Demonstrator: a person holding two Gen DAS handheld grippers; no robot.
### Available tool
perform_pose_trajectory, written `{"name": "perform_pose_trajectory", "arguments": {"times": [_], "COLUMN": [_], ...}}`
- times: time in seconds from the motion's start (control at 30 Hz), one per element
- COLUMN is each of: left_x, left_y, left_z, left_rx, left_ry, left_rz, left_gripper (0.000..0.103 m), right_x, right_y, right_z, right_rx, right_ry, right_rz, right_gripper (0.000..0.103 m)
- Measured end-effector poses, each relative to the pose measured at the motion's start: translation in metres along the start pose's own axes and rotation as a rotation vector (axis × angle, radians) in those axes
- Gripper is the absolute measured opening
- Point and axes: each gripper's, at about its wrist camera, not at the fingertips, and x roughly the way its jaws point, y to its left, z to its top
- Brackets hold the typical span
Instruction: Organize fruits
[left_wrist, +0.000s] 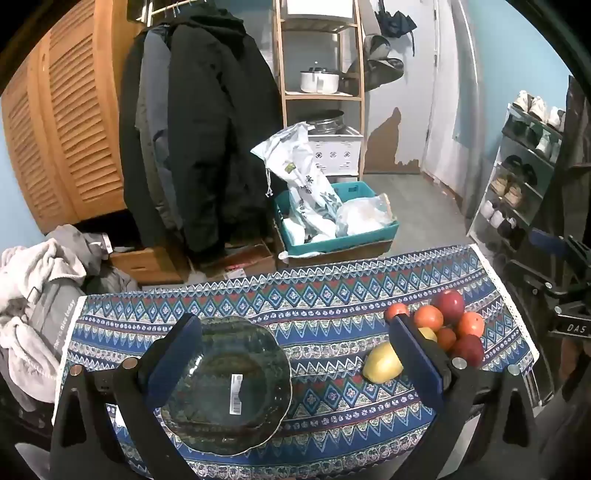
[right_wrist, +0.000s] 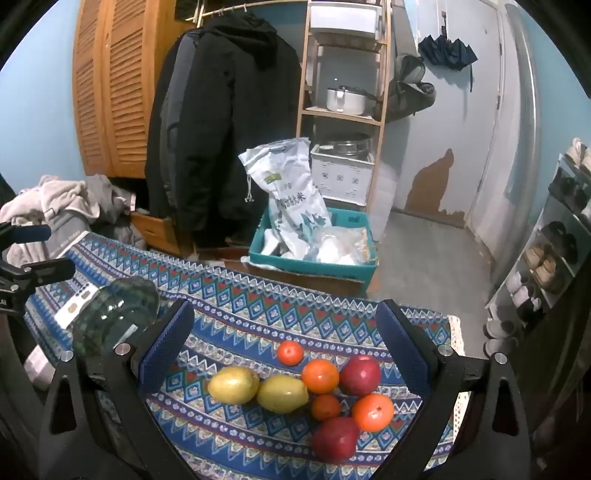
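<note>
A cluster of fruit lies on the patterned tablecloth (right_wrist: 240, 317): two yellow fruits (right_wrist: 233, 384) (right_wrist: 282, 393), several oranges (right_wrist: 320, 376) and two red apples (right_wrist: 360, 374) (right_wrist: 335, 437). My right gripper (right_wrist: 284, 332) is open above the cluster, its fingers on either side of it. A dark glass bowl (left_wrist: 225, 384) with a barcode sticker sits on the cloth at the left. My left gripper (left_wrist: 295, 332) is open above the cloth; its left finger overlaps the bowl's edge. The fruit (left_wrist: 448, 325) lies beyond its right finger. The bowl also shows in the right wrist view (right_wrist: 114, 317).
Beyond the table's far edge stand a teal crate (left_wrist: 332, 236) with bags, a wooden shelf (left_wrist: 321, 66) with a white pot, hanging dark coats (left_wrist: 199, 129) and a shoe rack (left_wrist: 524, 177) at the right. Clothes (left_wrist: 37, 288) are piled at the left.
</note>
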Motion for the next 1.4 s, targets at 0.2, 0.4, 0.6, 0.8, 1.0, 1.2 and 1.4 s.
{"name": "perform_pose_trajectory", "arguments": {"times": [0.2,0.4,0.6,0.8,1.0,1.2,1.4], "left_x": [0.000,0.002,-0.001,-0.001,-0.001,0.001,0.001], "left_y": [0.001,-0.004,0.002,0.002,0.001,-0.002,-0.003], "left_z": [0.006,0.009,0.003,0.002,0.000,-0.003,-0.002], "left_rx": [-0.009,0.001,0.009,0.011,0.009,0.013,0.015], "left_ry": [-0.005,-0.005,-0.020,-0.021,-0.023,-0.016,-0.017], "left_rz": [-0.016,-0.023,-0.033,-0.043,-0.047,-0.053,-0.053], "left_gripper": [0.102,0.102,0.102,0.102,0.102,0.102,0.102], "right_x": [-0.001,0.001,-0.003,-0.001,-0.001,-0.002,-0.002], "right_y": [0.001,-0.002,-0.002,-0.005,-0.009,-0.010,-0.009], "right_z": [0.000,0.000,0.003,0.003,0.006,0.007,0.006], "right_rx": [0.001,0.000,0.007,0.008,0.007,0.011,0.011], "right_ry": [0.000,0.002,0.000,-0.004,-0.007,-0.013,-0.012], "right_rz": [0.003,-0.003,-0.008,-0.003,-0.021,-0.020,-0.016], "right_gripper": [0.097,0.097,0.097,0.097,0.097,0.097,0.097]}}
